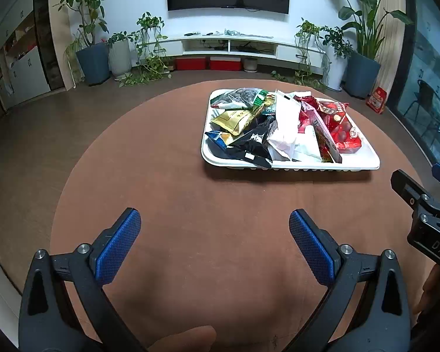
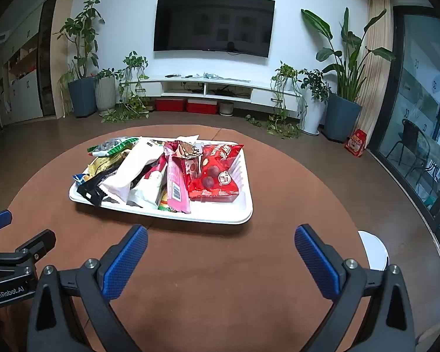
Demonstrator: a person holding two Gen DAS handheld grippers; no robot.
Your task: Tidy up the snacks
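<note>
A white tray [image 1: 290, 165] [image 2: 220, 215] sits on the round brown table [image 1: 167, 182] [image 2: 272, 182], piled with several snack packets. Among them are a red bag [image 1: 341, 126] [image 2: 217, 173], a white packet [image 1: 284, 123] [image 2: 132, 173], a black packet [image 1: 253, 143] [image 2: 92, 190], a gold packet [image 1: 234, 118] and a pink packet [image 2: 177, 184]. My left gripper [image 1: 215, 221] hangs open over the table, short of the tray and to its left, holding nothing. My right gripper [image 2: 221, 236] is also open and empty, just in front of the tray's near edge.
A white round stool [image 2: 374, 249] stands by the table's right edge. Beyond the table are potted plants [image 1: 91, 55] [image 2: 341, 117], a low white TV shelf [image 1: 231, 44] with red boxes [image 2: 187, 105] under it, and glass doors [image 2: 425, 135] on the right.
</note>
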